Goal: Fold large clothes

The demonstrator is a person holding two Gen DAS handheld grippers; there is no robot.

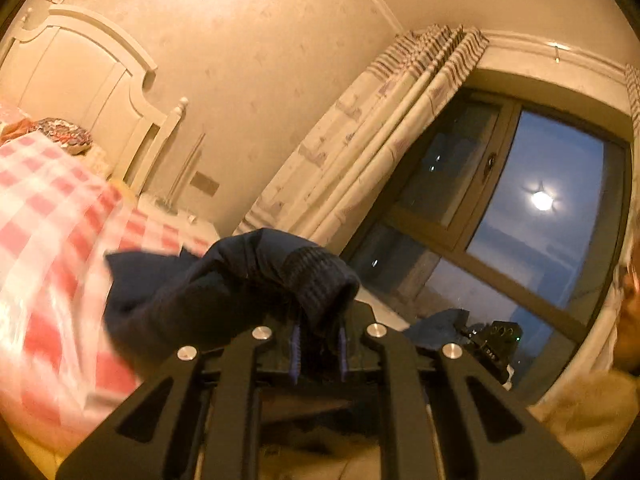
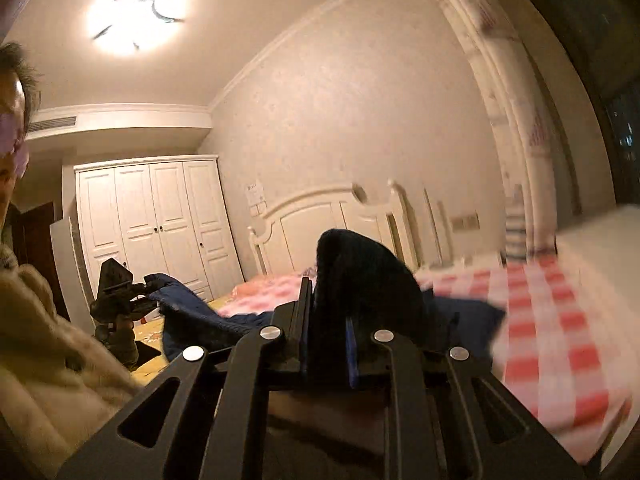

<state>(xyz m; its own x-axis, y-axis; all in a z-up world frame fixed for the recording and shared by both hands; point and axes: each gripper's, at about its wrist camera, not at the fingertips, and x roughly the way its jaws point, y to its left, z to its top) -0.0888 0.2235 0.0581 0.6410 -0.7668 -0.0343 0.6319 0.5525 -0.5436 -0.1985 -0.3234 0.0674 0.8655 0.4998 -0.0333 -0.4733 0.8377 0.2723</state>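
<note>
A: What is the left gripper (image 1: 318, 344) doing?

B: Its jaws are clenched on a dark navy garment (image 1: 224, 280). A ribbed cuff or hem of the cloth bulges up between the two blue pads (image 1: 295, 346), and the rest spills to the left over the red-and-white checked bedcover (image 1: 52, 208).

A: And the right gripper (image 2: 328, 344)?

B: Clamped as well, on another bunched part of the same navy garment (image 2: 360, 276). A thick fold stands up between its fingers, and more cloth trails off low to the right, onto the checked bedcover (image 2: 552, 320).

A: Can each gripper see the other?

B: Yes. From the right wrist view, the left gripper (image 2: 154, 286) shows at the far left, with navy cloth running from it across to the near fold. From the left wrist view, the right gripper (image 1: 490, 340) sits low on the right, with a bit of blue cloth beside it.

A: So where is the garment overall?

B: Raised off the bed at two pinched points and sagging between them, over the checked cover. How much of it rests on the bed I cannot tell; the edges are blurred.

A: What surrounds it?

B: A white headboard (image 2: 320, 216) against the wall, a white wardrobe (image 2: 152, 220) farther off, a lit ceiling lamp (image 2: 136, 12), and a dark window (image 1: 520, 208) with patterned curtains (image 1: 380, 140). The person's pale fleece sleeve (image 2: 52, 360) fills the near left.
</note>
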